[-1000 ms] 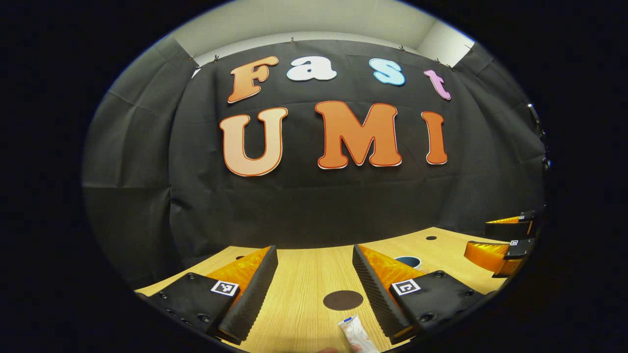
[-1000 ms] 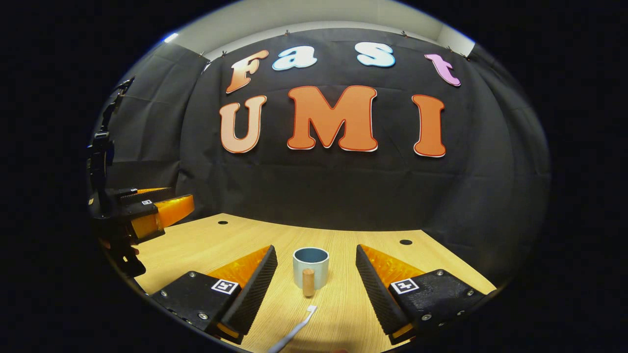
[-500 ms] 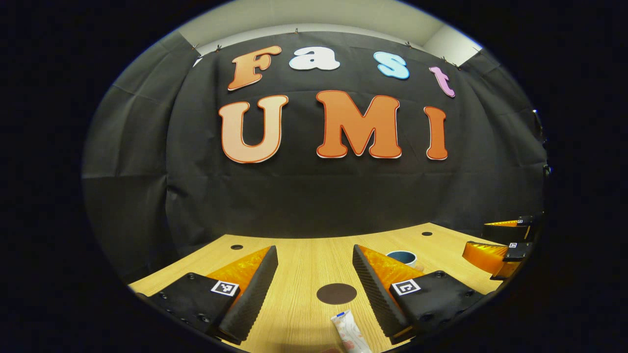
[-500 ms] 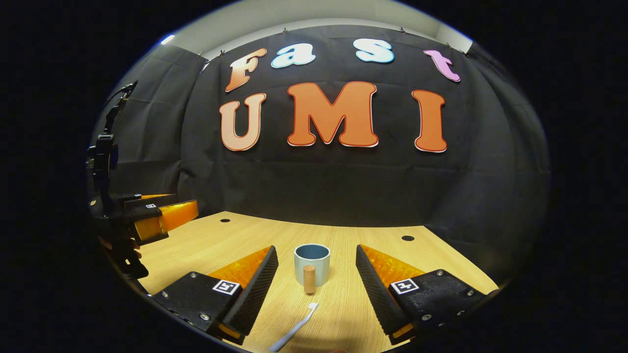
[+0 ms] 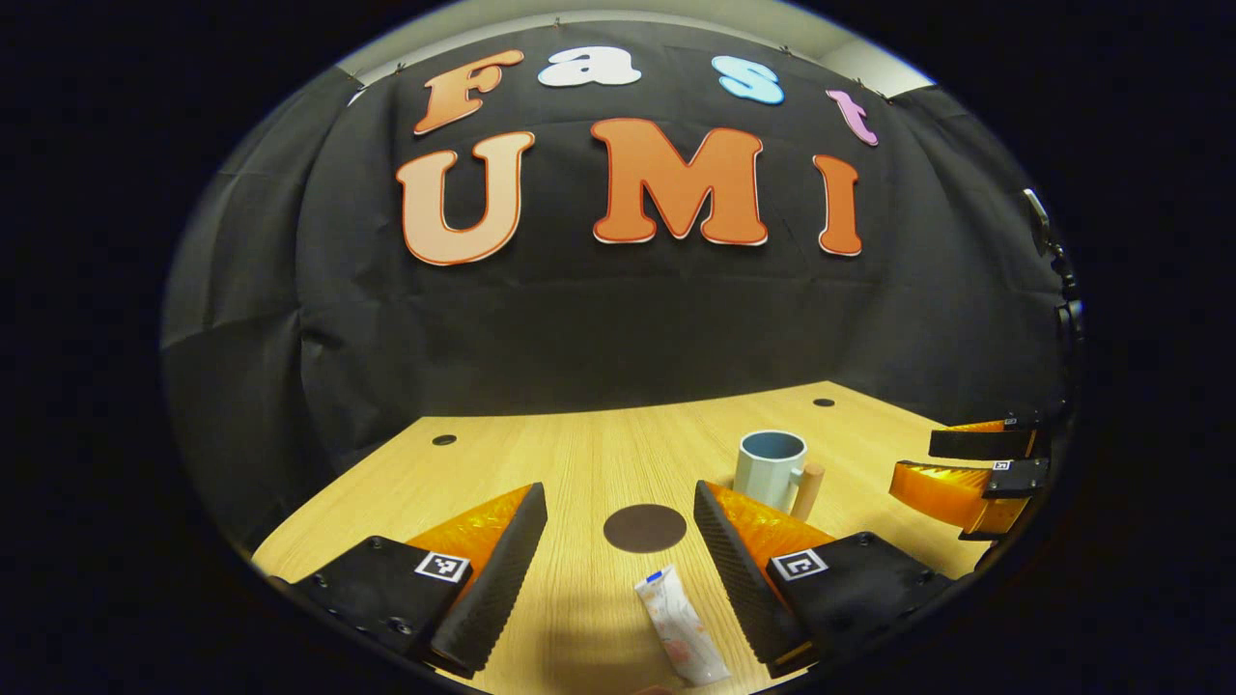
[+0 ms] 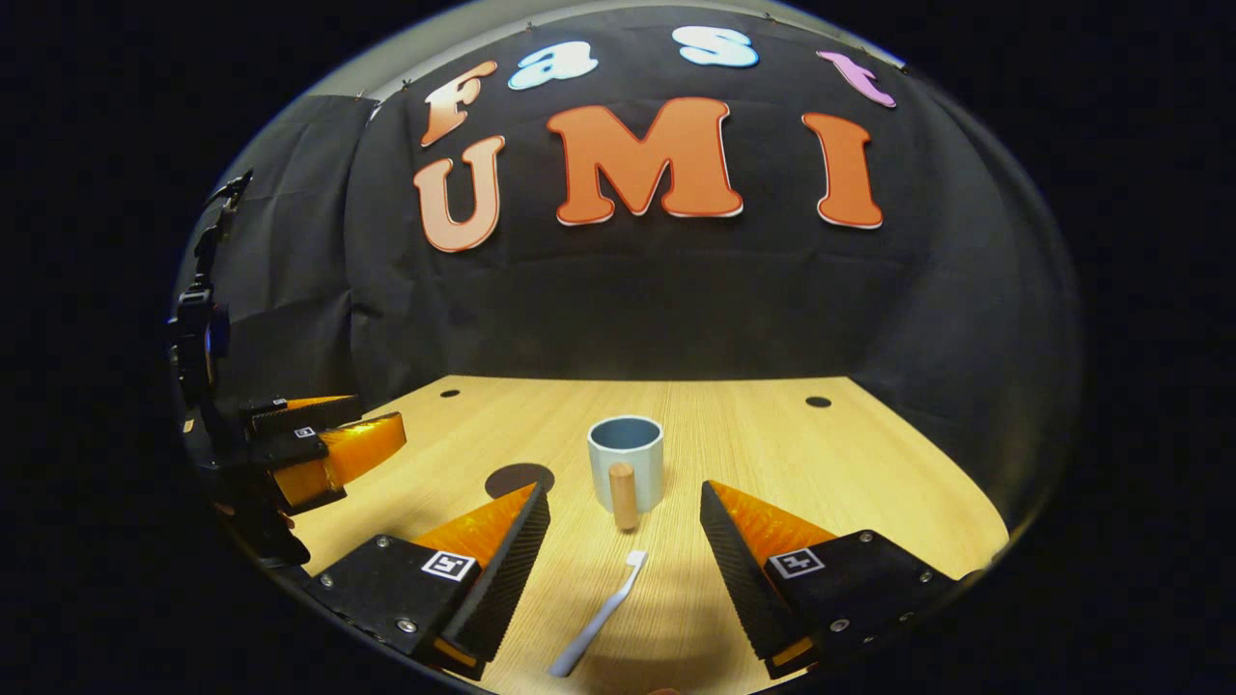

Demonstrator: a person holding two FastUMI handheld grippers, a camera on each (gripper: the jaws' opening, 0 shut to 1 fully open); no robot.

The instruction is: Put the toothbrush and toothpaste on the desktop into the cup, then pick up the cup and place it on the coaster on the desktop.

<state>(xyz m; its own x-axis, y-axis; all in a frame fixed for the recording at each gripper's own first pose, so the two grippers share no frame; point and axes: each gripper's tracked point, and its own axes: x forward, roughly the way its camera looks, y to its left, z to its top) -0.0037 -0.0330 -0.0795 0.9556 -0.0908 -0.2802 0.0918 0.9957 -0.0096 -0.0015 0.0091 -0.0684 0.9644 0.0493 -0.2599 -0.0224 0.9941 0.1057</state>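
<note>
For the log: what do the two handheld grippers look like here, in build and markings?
Both look alike. In the left gripper view, the left gripper has two wedge-shaped fingers with ribbed inner pads, translucent ridged outer shells and dark bolted mounting blocks, each carrying a small square black-and-white marker tag. The right gripper shows the same build in the right gripper view. No cable or sleeve can be made out.

A light wood-grain table [image 5: 579, 454] with small dark round holes [image 6: 818, 402] near its far corners stands against black cloth [image 6: 628, 299] draped as the booth's back and side walls; above the cloth a strip of pale wall [image 5: 599, 12] shows
</note>
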